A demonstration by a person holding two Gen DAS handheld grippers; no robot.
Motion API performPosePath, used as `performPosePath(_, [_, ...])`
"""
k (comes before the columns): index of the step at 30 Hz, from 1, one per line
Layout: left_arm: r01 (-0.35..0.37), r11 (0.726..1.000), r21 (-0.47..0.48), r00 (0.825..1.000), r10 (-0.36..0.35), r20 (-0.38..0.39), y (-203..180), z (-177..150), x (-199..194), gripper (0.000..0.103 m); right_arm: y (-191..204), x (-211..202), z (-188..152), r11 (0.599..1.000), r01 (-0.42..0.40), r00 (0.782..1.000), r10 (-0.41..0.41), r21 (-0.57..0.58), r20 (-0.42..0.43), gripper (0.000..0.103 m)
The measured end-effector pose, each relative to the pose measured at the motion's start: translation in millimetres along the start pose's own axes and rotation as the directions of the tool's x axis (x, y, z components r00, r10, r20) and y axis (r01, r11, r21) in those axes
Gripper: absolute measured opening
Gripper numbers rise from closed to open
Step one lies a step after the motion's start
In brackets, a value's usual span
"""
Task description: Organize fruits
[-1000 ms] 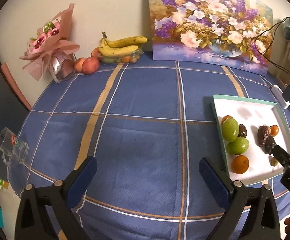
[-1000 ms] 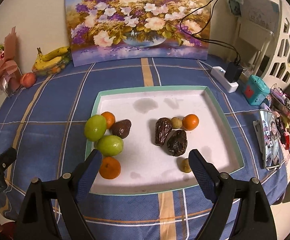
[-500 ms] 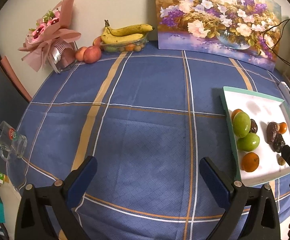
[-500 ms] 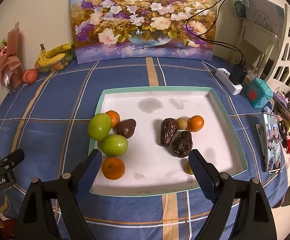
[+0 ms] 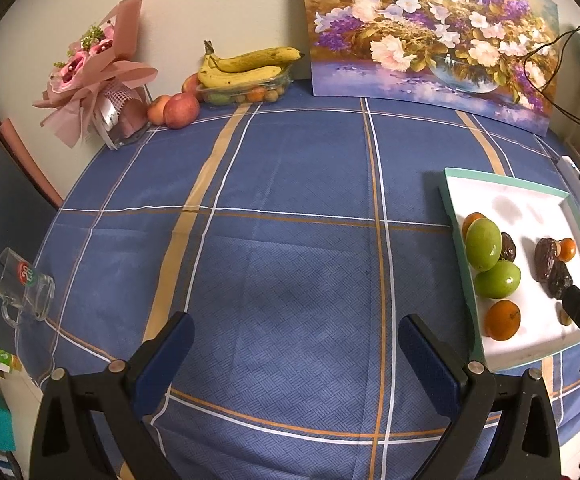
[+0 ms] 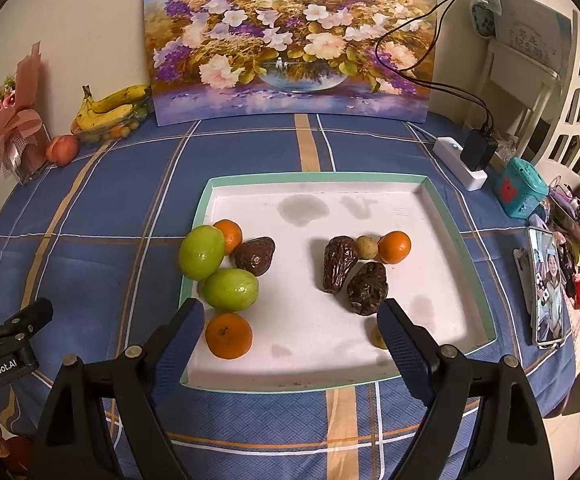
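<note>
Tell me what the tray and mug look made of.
Tray: looks like painted card or thin board, matte white inside with a teal rim; grey stains have soaked in. Mug: clear glass, since the cloth shows through, with a printed logo.

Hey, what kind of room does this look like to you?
Probably a home dining area: a table with a blue checked tablecloth, a flower painting leaning on the wall, and bananas beside a wrapped bouquet.
</note>
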State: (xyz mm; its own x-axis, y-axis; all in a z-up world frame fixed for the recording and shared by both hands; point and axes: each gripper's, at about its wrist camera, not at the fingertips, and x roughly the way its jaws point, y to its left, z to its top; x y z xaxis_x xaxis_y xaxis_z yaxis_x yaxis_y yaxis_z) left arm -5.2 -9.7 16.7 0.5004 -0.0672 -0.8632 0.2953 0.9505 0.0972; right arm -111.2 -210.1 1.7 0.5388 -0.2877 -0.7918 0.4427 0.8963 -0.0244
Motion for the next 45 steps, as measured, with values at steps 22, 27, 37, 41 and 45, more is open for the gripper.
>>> performPosePath(22, [0.014, 1.0, 0.016, 1.0, -0.014, -0.01, -1.2, 0.2, 1.9, 0.103, 3.0, 1.3, -0.2, 1.0, -0.001, 1.0, 0.001, -0.009, -0.007, 0.089])
performPosePath(27, [0.013, 1.0, 0.015, 1.0, -0.013, -0.011, -1.1, 0.3, 1.8, 0.103, 3.0, 1.7, -0.7, 1.0, -0.001, 1.0, 0.001, -0.013, -0.007, 0.089])
performPosePath(37, [0.013, 1.0, 0.013, 1.0, -0.013, -0.012, -0.6, 0.4, 2.0, 0.103, 3.4, 2.0, -0.8, 1.0, -0.001, 1.0, 0.001, -0.013, -0.007, 0.089])
performPosePath(41, [0.013, 1.0, 0.011, 1.0, -0.013, -0.015, -0.2, -0.1, 2.6, 0.103, 3.3, 1.9, -0.9, 1.0, -0.001, 1.0, 0.001, -0.013, -0.007, 0.089])
performPosePath(45, [0.014, 1.0, 0.009, 1.0, -0.014, -0.017, 0.4, -0.3, 3.2, 0.103, 3.2, 2.2, -0.7, 1.0, -0.001, 1.0, 0.001, -0.013, -0.008, 0.089])
